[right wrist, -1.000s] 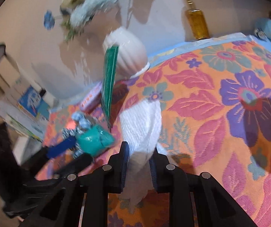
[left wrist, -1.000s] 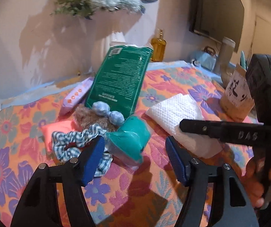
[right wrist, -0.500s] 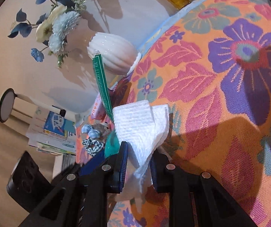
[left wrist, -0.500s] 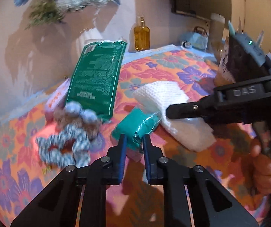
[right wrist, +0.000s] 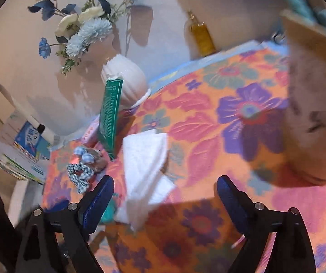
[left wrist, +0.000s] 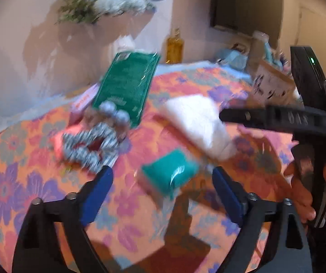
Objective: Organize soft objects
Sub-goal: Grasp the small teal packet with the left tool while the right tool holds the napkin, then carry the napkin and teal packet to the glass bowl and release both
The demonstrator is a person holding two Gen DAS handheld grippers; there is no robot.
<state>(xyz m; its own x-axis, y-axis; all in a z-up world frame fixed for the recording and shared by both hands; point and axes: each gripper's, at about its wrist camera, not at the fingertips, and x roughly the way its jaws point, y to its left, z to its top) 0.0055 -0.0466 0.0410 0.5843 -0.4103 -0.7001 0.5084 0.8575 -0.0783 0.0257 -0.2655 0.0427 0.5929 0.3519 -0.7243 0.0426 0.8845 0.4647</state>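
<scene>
My left gripper [left wrist: 161,173] stands wide and its jaws are still opening. A teal soft packet [left wrist: 169,175] lies blurred on the flowered tablecloth [left wrist: 37,193] between the fingers, free of both pads. My right gripper [right wrist: 165,180] is opening too. A folded white cloth [right wrist: 147,170] lies crumpled between its fingers, touching neither pad. In the left wrist view that white cloth [left wrist: 197,122] sits just beyond the teal packet. A checked scrunchie [left wrist: 90,145] and a blue-bobbled fuzzy piece [left wrist: 115,113] lie to the left.
A green flat packet [left wrist: 126,91] leans against a white vase [right wrist: 126,84] of flowers at the back. There is an amber bottle [right wrist: 201,36] by the wall. A brown paper bag [right wrist: 310,113] stands at the right. A hand [left wrist: 304,182] holds the right gripper's handle.
Both grippers went from shut to wide. The left let go of the teal packet, which now rests on the tablecloth. The right let go of the white cloth, which dropped onto the table.
</scene>
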